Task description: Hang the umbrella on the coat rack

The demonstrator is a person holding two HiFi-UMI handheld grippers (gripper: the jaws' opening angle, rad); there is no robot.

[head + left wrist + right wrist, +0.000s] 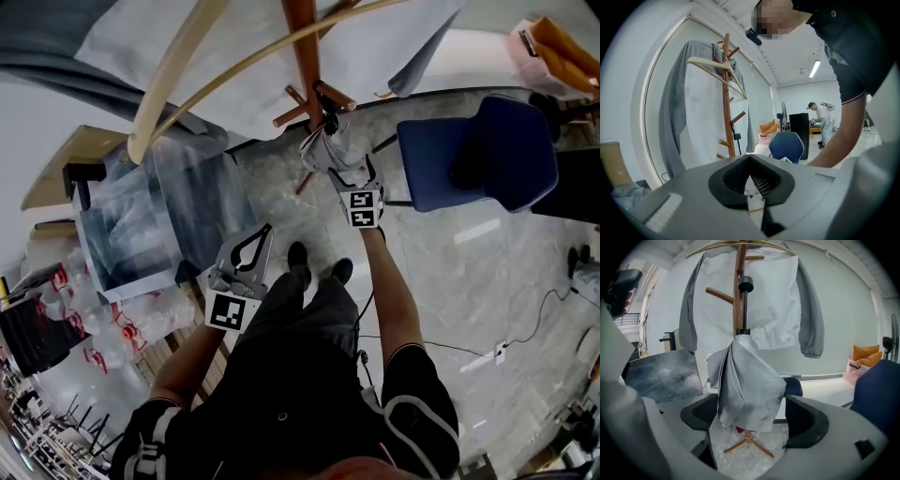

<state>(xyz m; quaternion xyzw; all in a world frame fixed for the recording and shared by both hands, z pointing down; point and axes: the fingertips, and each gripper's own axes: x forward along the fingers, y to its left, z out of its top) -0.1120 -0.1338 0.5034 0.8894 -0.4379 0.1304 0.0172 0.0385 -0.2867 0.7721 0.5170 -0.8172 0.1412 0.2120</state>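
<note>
The grey folded umbrella (747, 385) hangs upright against the wooden coat rack (737, 296), its black handle (746, 285) up by a peg. My right gripper (752, 420) is open around the canopy's lower end, and neither pad presses on the cloth. In the head view the right gripper (342, 175) sits just below the umbrella (323, 150) at the rack's pole (305, 56). My left gripper (251, 246) is held back near my body, shut and empty. From the left gripper (752, 176) the coat rack (725, 108) stands off to the left.
A grey and white jacket (778, 301) on a wooden hanger (178, 66) covers the rack's top. A blue chair (478, 155) stands right of the rack, a glass-topped table (159, 216) to its left. The rack's feet (749, 444) spread over the marble floor. A person (824, 122) stands far back.
</note>
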